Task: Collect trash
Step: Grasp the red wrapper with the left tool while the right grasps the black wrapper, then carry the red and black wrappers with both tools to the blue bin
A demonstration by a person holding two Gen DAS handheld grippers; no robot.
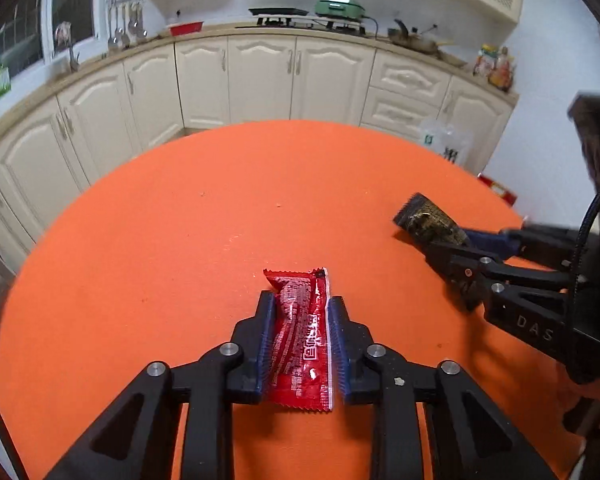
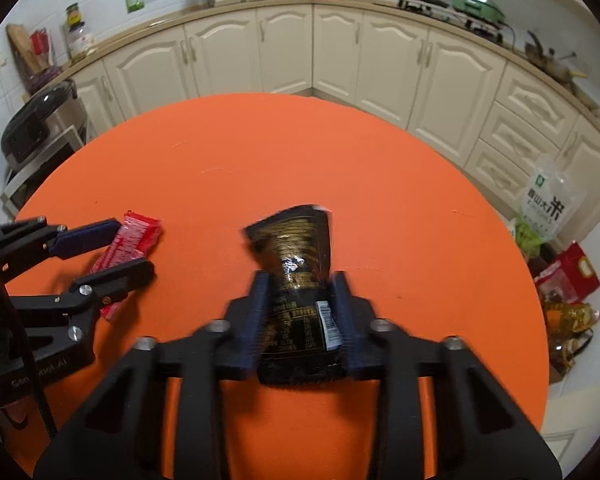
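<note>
My left gripper point(image 1: 302, 308) is shut on a red snack wrapper point(image 1: 302, 340), which sits between its blue pads over the round orange table point(image 1: 180, 240). My right gripper point(image 2: 300, 284) is shut on a black and gold wrapper point(image 2: 296, 264), held between its pads and sticking out forward. The right gripper with the black wrapper point(image 1: 426, 220) shows at the right of the left wrist view. The left gripper with the red wrapper point(image 2: 134, 236) shows at the left of the right wrist view.
Cream kitchen cabinets point(image 1: 260, 76) curve around behind the table, with a stove and green appliance point(image 1: 340, 8) on the counter. Bags and bottles point(image 2: 556, 280) stand on the floor at the table's right. A black appliance point(image 2: 36, 124) sits at the left.
</note>
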